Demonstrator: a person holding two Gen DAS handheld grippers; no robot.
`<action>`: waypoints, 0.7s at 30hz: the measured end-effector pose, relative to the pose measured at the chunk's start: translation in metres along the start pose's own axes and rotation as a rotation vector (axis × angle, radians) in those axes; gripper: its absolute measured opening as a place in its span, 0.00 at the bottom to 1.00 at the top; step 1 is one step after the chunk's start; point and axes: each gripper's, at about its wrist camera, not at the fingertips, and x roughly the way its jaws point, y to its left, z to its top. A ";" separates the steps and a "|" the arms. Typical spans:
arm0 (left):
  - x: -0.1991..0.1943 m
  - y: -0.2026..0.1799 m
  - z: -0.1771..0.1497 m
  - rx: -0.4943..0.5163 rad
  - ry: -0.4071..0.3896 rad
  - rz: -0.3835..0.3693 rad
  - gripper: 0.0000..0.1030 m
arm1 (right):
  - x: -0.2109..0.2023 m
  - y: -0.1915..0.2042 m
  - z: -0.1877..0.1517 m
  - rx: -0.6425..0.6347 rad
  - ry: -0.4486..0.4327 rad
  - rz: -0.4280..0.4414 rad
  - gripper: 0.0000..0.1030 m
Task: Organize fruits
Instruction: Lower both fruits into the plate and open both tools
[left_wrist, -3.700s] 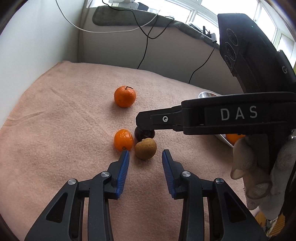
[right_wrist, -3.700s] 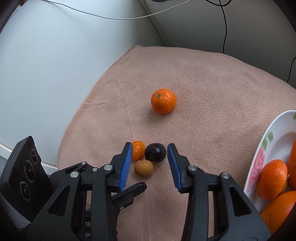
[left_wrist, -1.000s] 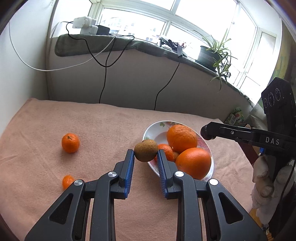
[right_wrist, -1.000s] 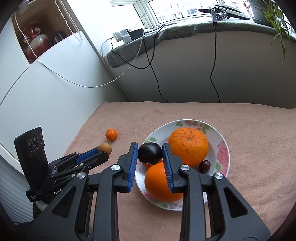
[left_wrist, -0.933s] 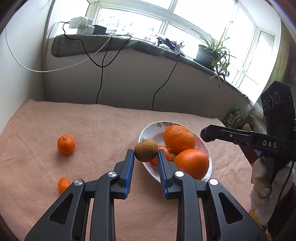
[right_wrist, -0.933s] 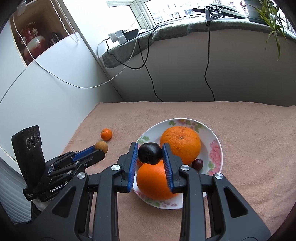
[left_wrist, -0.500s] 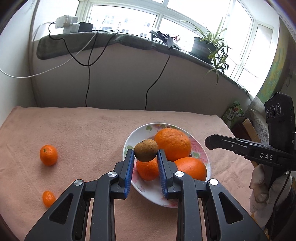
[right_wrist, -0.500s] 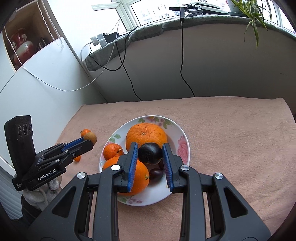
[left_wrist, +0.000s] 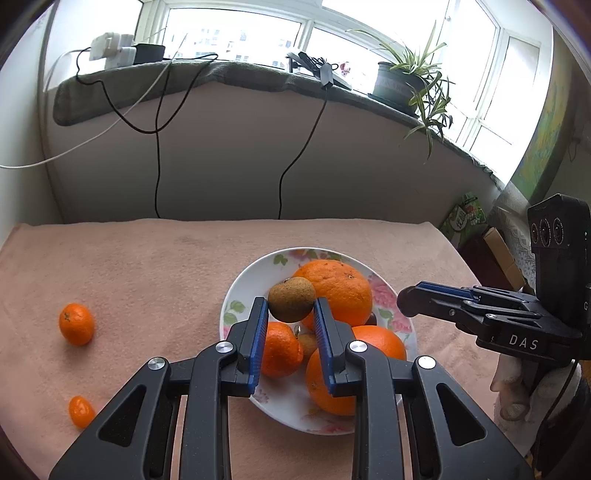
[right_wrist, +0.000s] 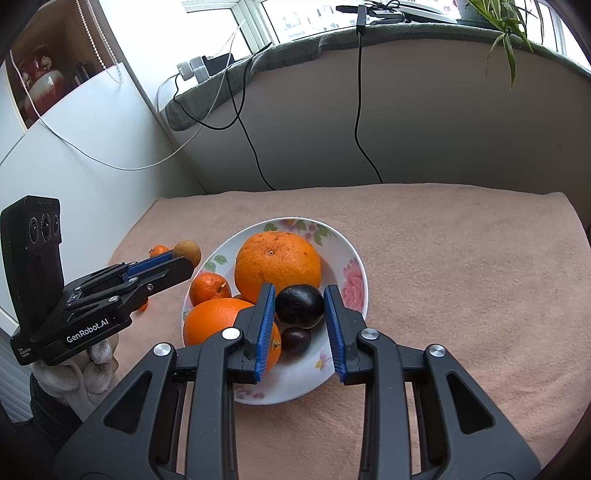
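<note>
Now above floral plate (left_wrist: 236, 295): left gripper (left_wrist: 290, 321) clamps brown fruit (left_wrist: 291, 299), right gripper (right_wrist: 300, 312) clamps dark plum (right_wrist: 299, 305), both carried from cloth; release pending.

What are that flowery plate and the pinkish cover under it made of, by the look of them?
The plate looks like glazed ceramic or porcelain: white, glossy, with printed pink flowers and green leaves, though melamine can't be ruled out. The cover looks like soft fleece or terry cloth: matte, fuzzy, slightly wrinkled.
</note>
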 end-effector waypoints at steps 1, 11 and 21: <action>0.000 -0.001 0.000 0.003 0.001 0.000 0.23 | 0.000 0.001 0.000 -0.001 0.001 0.001 0.28; -0.001 -0.004 0.001 0.016 -0.001 0.000 0.24 | 0.000 0.004 -0.001 -0.017 0.001 -0.011 0.28; -0.004 -0.004 0.002 0.007 -0.010 0.009 0.46 | -0.003 0.009 -0.003 -0.038 -0.011 -0.001 0.59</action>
